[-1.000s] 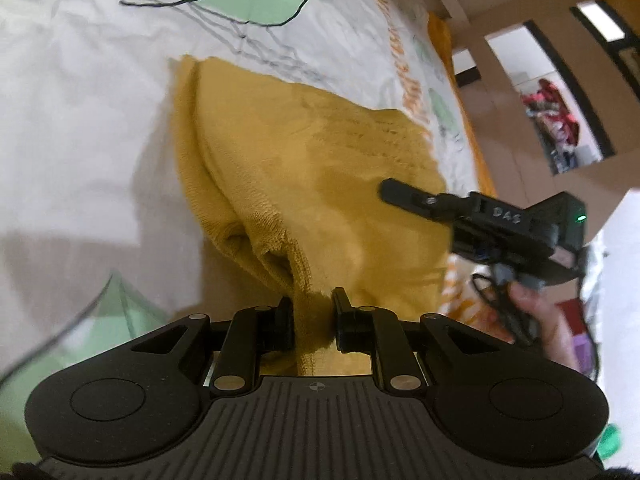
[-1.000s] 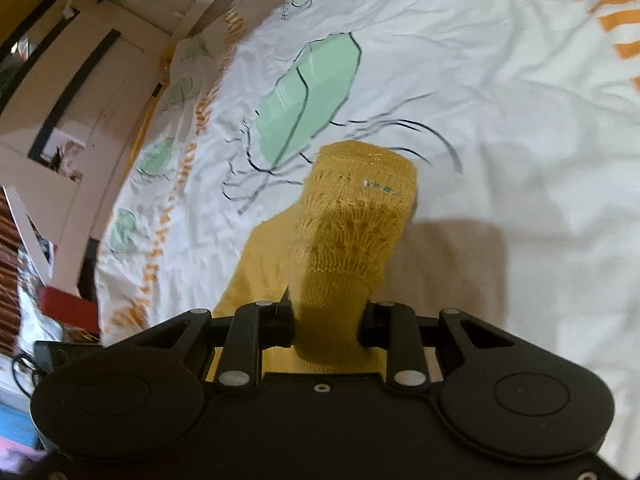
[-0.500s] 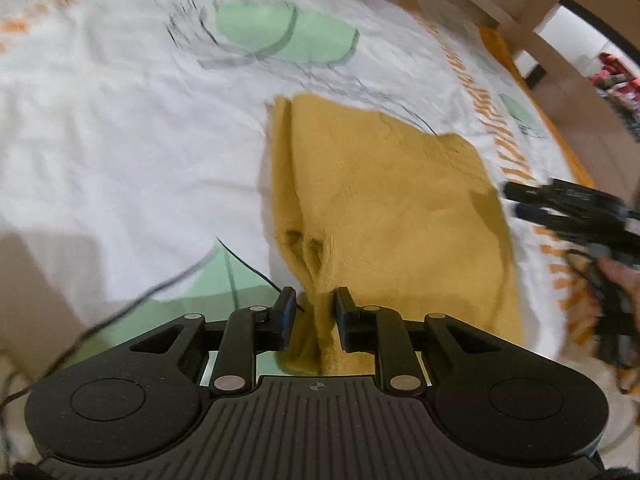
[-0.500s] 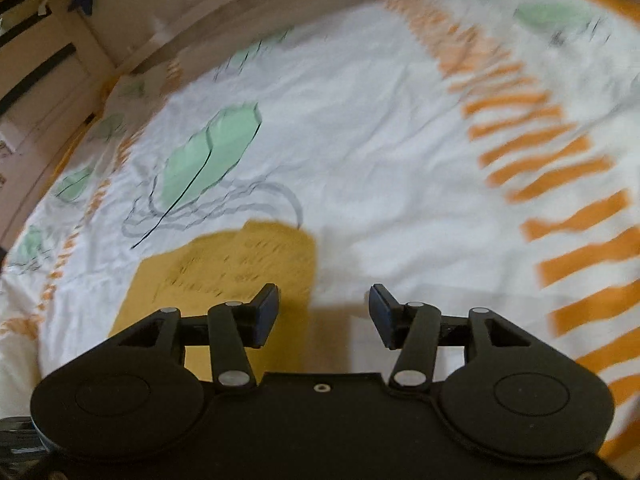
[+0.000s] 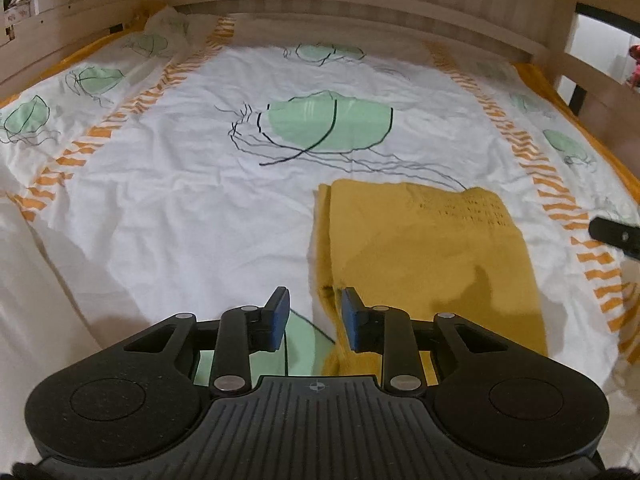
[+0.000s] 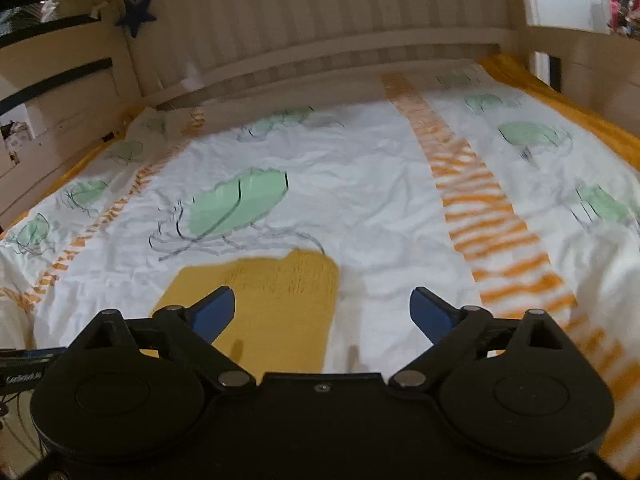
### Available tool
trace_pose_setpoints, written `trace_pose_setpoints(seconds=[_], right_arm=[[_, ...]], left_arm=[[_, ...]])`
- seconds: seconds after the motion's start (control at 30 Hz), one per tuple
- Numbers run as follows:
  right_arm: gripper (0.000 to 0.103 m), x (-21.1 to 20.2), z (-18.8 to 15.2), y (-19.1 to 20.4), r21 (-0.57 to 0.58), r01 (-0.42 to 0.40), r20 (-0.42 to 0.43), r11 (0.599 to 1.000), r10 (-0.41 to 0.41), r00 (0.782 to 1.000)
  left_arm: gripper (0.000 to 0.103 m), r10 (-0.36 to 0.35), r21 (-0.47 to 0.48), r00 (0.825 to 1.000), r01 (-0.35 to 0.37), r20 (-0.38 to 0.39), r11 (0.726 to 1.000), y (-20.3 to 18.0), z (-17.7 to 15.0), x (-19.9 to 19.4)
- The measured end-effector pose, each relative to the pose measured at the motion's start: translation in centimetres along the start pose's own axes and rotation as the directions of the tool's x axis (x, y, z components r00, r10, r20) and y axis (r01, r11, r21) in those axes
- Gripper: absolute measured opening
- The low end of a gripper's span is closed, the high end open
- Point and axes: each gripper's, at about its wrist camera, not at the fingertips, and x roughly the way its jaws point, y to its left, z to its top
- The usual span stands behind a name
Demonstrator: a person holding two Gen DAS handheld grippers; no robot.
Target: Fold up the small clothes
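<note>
A mustard-yellow knitted garment (image 5: 424,256) lies folded flat on the bed sheet, its lace-patterned part at the far right corner. My left gripper (image 5: 314,312) is open and empty, just above the garment's near left corner. In the right wrist view the garment (image 6: 272,300) lies low and left of centre. My right gripper (image 6: 322,308) is wide open and empty above the garment's right edge. A tip of the right gripper shows at the right edge of the left wrist view (image 5: 616,234).
The bed sheet (image 5: 180,200) is white with green leaf prints and orange striped bands. A wooden bed frame (image 5: 360,4) runs along the far side and both sides. A blue star (image 6: 136,14) hangs on the rail at far left.
Both grippers let go of the yellow garment, opened and pulled back. The garment now lies folded flat on the sheet.
</note>
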Motion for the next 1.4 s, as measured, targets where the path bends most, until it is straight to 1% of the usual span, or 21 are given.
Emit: trace_pose_setpoints(seconds=[0.13,0.23,0.33,0.4,0.5,0.63,0.87,1.1,1.4], right_arm=[[0.096,-1.4,-1.6,0.7,0.034,-0.019,-0.018,0.999,0.020,1.000],[0.102,-2.5,-2.6,1.3,0.048,-0.032,-0.022,0.998,0.033,0.999],[0.102,-3.4,-3.5,1.7,0.059,-0.034,-0.023,0.998,0.036,0.999],[0.102,-3.6,-4.0,1.9,0.056,-0.020,-0.054,0.998,0.023,0.998],[0.102,-3.9,-4.9,2.1,0.058,-0.023,-0.074,0.998,0.027,0.997],[0.102,-4.7,-5.9,2.4,0.059,-0.016,-0.075,0.998,0.021,0.997],[0.102,-5.4,-6.7,3.0,0.038,-0.008,-0.082,0.999,0.011,0.997],[0.102,-5.6,-7.0,3.3,0.028,0.002,-0.078,1.000,0.000,0.997],[0.102,-5.2,-7.2,3.4,0.003,0.018,-0.099,1.000,-0.018,0.995]], left_arm=[[0.028,-0.010,-0.012,0.999,0.010,-0.030,1.000,-0.4,-0.8,-0.4],[0.028,-0.011,-0.004,0.999,0.011,-0.045,1.000,-0.9,-1.6,-0.7],[0.028,-0.013,0.011,0.999,0.014,-0.052,1.000,-1.4,-2.3,-1.0],[0.028,-0.014,0.018,0.998,0.015,-0.055,1.000,-1.6,-2.7,-1.1],[0.028,-0.012,0.025,0.998,0.014,-0.061,1.000,-1.9,-3.3,-1.4],[0.028,0.004,0.028,0.998,-0.002,-0.062,1.000,-2.1,-3.9,-1.8],[0.028,0.035,0.033,0.997,-0.033,-0.065,0.999,-2.2,-4.6,-2.0],[0.028,0.035,0.031,0.997,-0.033,-0.066,0.999,-2.0,-5.1,-2.3],[0.028,0.018,0.022,0.998,-0.017,-0.068,1.000,-1.5,-5.4,-2.7]])
